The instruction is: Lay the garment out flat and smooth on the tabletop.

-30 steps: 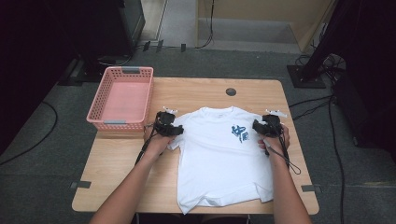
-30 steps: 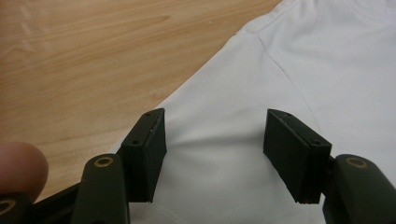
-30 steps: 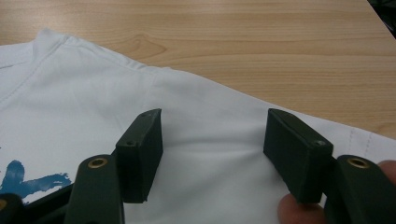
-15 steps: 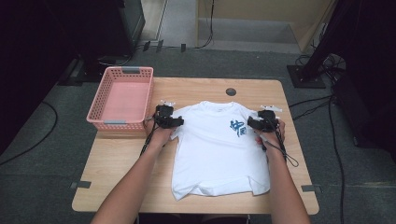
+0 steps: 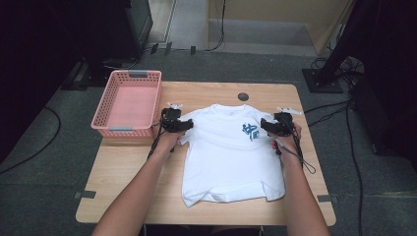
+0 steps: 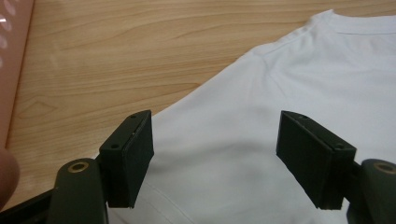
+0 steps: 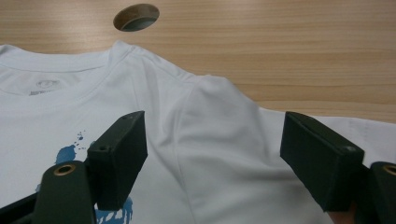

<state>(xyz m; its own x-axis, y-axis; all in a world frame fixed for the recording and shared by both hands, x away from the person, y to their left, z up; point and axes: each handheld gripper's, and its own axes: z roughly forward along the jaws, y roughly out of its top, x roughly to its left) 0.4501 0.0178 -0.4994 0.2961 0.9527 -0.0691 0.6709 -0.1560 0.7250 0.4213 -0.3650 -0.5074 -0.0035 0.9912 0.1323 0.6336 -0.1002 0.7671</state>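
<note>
On wooden table [image 5: 123,169], white T-shirt [image 5: 231,157] lies between both open tools.

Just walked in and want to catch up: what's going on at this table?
A person is laying out a white T-shirt on the wooden table, one gripper at each shoulder. The left gripper and right gripper have just been opening, jaws apart over the sleeves and gripping nothing. A pink basket sits to the left.
</note>
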